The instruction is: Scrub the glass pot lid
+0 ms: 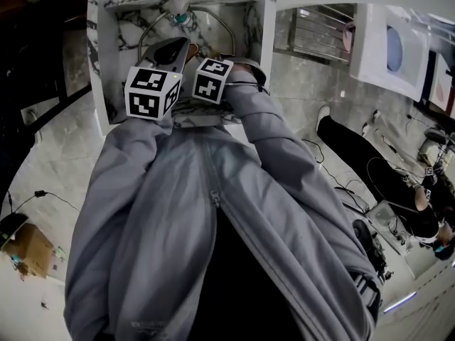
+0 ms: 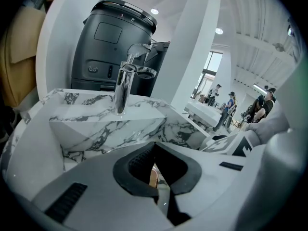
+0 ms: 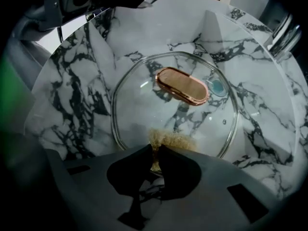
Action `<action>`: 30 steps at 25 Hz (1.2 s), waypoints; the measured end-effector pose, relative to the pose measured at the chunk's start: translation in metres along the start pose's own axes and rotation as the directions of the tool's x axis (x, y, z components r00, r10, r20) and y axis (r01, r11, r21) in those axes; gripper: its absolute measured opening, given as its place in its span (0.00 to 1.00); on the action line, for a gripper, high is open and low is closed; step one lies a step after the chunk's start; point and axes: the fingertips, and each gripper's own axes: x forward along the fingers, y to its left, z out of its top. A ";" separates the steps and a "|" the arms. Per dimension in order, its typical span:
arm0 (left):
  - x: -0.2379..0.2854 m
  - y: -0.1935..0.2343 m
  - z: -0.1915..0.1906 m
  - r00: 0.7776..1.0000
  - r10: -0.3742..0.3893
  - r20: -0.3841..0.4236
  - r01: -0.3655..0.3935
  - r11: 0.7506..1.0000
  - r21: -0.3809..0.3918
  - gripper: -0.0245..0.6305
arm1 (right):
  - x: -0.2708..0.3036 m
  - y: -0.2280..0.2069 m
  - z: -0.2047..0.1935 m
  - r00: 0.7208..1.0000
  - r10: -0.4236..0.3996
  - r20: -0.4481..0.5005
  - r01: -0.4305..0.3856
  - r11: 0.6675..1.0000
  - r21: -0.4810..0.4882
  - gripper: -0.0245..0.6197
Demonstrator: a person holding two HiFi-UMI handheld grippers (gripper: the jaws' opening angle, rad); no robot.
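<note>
I'm at the scrubbing step: the right gripper (image 3: 155,148) has its jaws pinching a scrub pad (image 3: 175,139) over the glass lid (image 3: 139,105), the left gripper (image 2: 154,145) has its jaws pressed together, and next I should press down and rub.

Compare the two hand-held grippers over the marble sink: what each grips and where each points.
The right hand-held gripper is clamped on a tan scrubbing sponge; the left hand-held gripper has its jaws together with no sponge. The right one points down at the clear round glass pot lid; the left one faces the chrome faucet. Both are shut.
</note>
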 end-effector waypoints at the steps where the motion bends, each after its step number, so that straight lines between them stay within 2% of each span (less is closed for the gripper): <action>1: -0.003 -0.002 0.000 1.000 0.002 0.003 -0.002 1.000 0.002 0.06 | 0.001 0.008 -0.002 1.000 0.018 -0.006 -0.018 1.000 -0.002 0.12; 7: -0.020 -0.013 -0.006 1.000 0.022 0.016 -0.022 1.000 0.010 0.06 | 0.008 0.058 -0.013 0.984 0.173 -0.048 -0.175 0.984 -0.024 0.12; 10: -0.031 -0.017 -0.007 0.999 0.033 0.028 -0.034 0.999 0.018 0.06 | 0.000 0.070 -0.011 0.977 0.212 -0.021 -0.213 0.977 -0.010 0.12; 16: -0.056 -0.025 0.001 0.996 0.053 0.068 -0.055 0.998 0.033 0.06 | -0.051 0.076 -0.003 0.968 0.200 0.151 -0.213 0.974 0.079 0.12; 18: -0.066 -0.029 0.006 0.994 0.060 0.088 -0.063 0.998 0.027 0.06 | -0.072 0.077 -0.008 0.963 0.168 0.211 -0.198 0.971 0.133 0.12; 20: -0.078 -0.034 0.010 0.992 0.070 0.107 -0.074 0.997 0.032 0.06 | -0.100 0.075 0.000 0.937 0.100 0.334 -0.166 0.970 0.178 0.12; 22: -0.090 -0.040 0.018 0.987 0.083 0.138 -0.089 0.995 0.039 0.06 | -0.133 0.067 0.006 0.894 0.000 0.448 -0.120 0.964 0.239 0.12; 24: -0.104 -0.046 0.031 0.979 0.088 0.181 -0.098 0.994 0.046 0.06 | -0.172 0.053 0.012 0.825 -0.125 0.551 -0.059 0.951 0.304 0.12; 27: -0.126 -0.053 0.056 0.964 0.102 0.247 -0.120 0.991 0.061 0.06 | -0.248 0.029 0.020 0.668 -0.313 0.675 0.021 0.915 0.404 0.12; 30: -0.156 -0.062 0.081 0.938 0.131 0.322 -0.156 0.986 0.055 0.06 | -0.318 0.019 0.017 0.482 -0.486 0.729 0.078 0.853 0.517 0.12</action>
